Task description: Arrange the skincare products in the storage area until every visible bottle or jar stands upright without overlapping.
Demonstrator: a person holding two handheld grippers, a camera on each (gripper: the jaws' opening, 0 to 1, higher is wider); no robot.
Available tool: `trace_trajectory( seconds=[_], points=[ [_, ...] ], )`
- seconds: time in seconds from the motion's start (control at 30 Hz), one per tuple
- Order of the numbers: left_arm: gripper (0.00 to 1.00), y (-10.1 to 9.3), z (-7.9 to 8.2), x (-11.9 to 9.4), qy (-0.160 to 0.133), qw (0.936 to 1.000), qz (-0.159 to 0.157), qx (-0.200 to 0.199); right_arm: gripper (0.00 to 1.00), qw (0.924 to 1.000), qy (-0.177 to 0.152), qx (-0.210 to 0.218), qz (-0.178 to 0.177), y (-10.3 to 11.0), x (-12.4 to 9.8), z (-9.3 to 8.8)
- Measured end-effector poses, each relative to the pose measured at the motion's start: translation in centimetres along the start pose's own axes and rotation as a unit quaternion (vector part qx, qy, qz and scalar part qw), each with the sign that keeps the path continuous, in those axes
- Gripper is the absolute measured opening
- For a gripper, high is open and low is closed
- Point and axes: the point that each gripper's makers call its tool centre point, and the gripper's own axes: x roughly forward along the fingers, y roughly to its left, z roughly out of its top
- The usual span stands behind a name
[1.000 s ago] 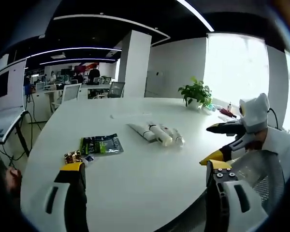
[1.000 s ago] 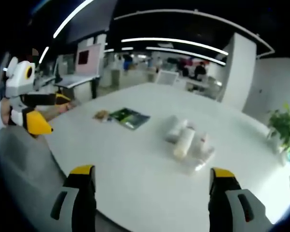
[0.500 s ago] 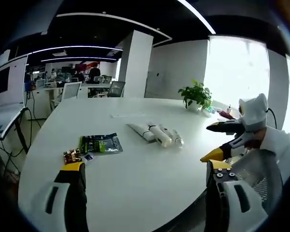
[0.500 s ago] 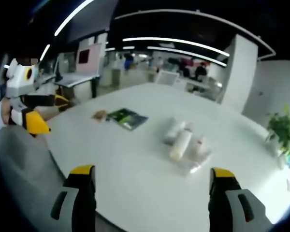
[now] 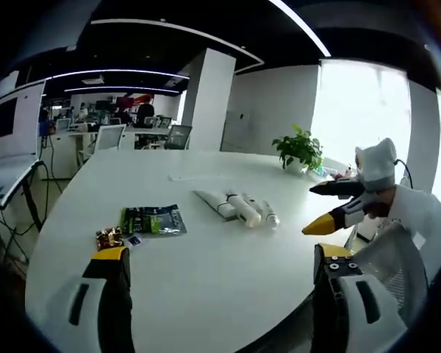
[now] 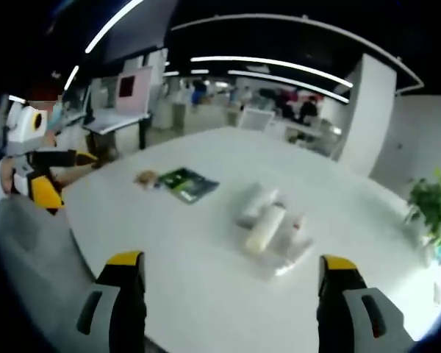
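Left gripper view: tubes [image 5: 239,207] flat (clustered) on table [image 5: 206,272].

One round white table [image 5: 206,272] carries everything counted here; on it lie three white skincare tubes [image 5: 239,206] in a close row, all on their sides, none upright; the right gripper view gives the same cluster [image 6: 268,228], blurred, so whether a further clear item lies among them cannot be told; one green packet [image 5: 153,219] lies flat beside them; one small gold-wrapped item [image 5: 109,237] sits by the packet, with one tiny blue-and-white piece [image 5: 135,240] just beside it; one potted plant [image 5: 300,149] stands at the far edge; two grippers are present, the left gripper [image 5: 220,294] and the right gripper [image 6: 231,294], each with two jaws held wide apart.
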Motion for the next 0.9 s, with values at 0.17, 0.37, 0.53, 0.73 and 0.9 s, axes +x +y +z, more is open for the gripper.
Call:
trace_trajectory(
  seconds=[0.17, 0.37, 0.53, 0.73, 0.9],
  points=[
    [0.99, -0.1, 0.0, 0.0, -0.001, 1.0, 0.0, 0.001, 1.0, 0.9997, 0.0, 0.011, 0.024, -0.1, 1.1, 0.6],
    [0.99, 0.1, 0.2, -0.1, -0.005, 1.0, 0.0, -0.007, 1.0, 0.9972, -0.014, 0.06, 0.044, -0.7, 2.2, 1.6],
    [0.99, 0.2, 0.2, -0.1, -0.005, 0.9999, 0.002, -0.01, 1.0, 0.9984, 0.006, 0.041, 0.037, -2.2, 3.3, 1.4],
    [0.99, 0.1, 0.3, -0.1, -0.005, 1.0, 0.001, -0.006, 1.0, 0.9987, 0.022, 0.03, 0.036, -3.2, 4.9, 1.4],
    [0.99, -0.1, 0.2, -0.1, -0.004, 1.0, -0.002, -0.006, 1.0, 0.9978, 0.04, 0.021, 0.049, -3.0, 6.1, 1.2]
  ],
)
